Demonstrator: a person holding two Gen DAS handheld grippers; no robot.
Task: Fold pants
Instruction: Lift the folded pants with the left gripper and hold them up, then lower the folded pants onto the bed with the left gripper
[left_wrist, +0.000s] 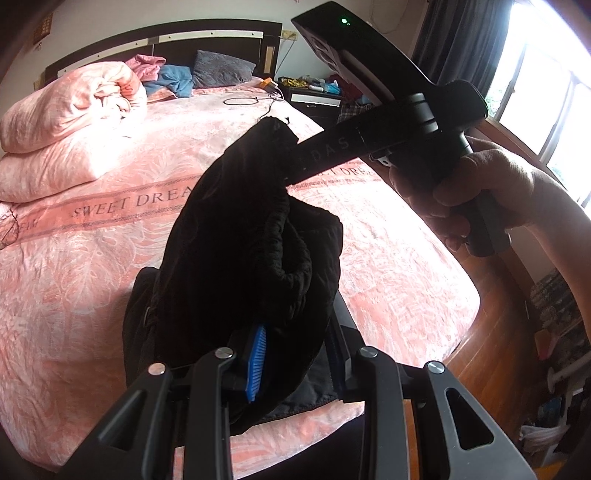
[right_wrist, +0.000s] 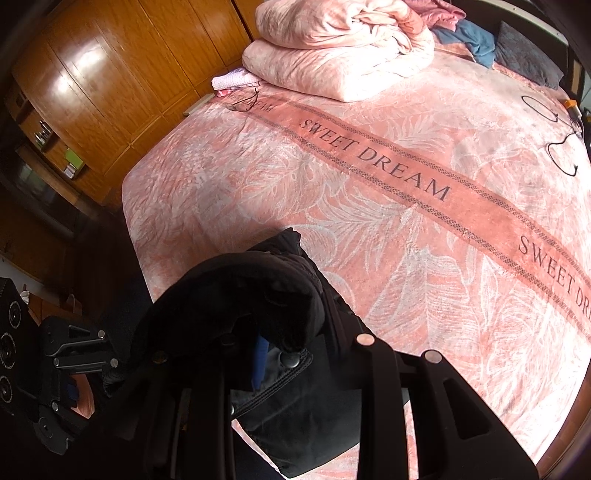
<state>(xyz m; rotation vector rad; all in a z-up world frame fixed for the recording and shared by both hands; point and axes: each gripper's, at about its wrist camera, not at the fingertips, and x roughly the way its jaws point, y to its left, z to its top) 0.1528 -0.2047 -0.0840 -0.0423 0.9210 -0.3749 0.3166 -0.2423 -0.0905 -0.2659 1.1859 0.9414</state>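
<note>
Black pants (left_wrist: 236, 236) hang bunched above the pink bed. In the left wrist view, my left gripper (left_wrist: 295, 332) is shut on a thick wad of the fabric, and one blue pad (left_wrist: 255, 363) shows at the edge of the cloth. A hand holds my right gripper (left_wrist: 295, 157) at the upper right, its fingers buried in the top of the same bundle. In the right wrist view, the right gripper (right_wrist: 295, 332) is shut on the pants (right_wrist: 266, 280), near a metal button (right_wrist: 290, 359). The left gripper (right_wrist: 107, 373) is close by at the left edge.
The bed cover (right_wrist: 406, 177) reads SWEET DREAM. A folded pink duvet (right_wrist: 340, 48) and pillows (left_wrist: 221, 68) lie at the head, with a black cable (left_wrist: 242, 100) on the cover. A wooden wardrobe (right_wrist: 103, 74) flanks one side, a nightstand (left_wrist: 314, 98) and window (left_wrist: 535, 92) the other.
</note>
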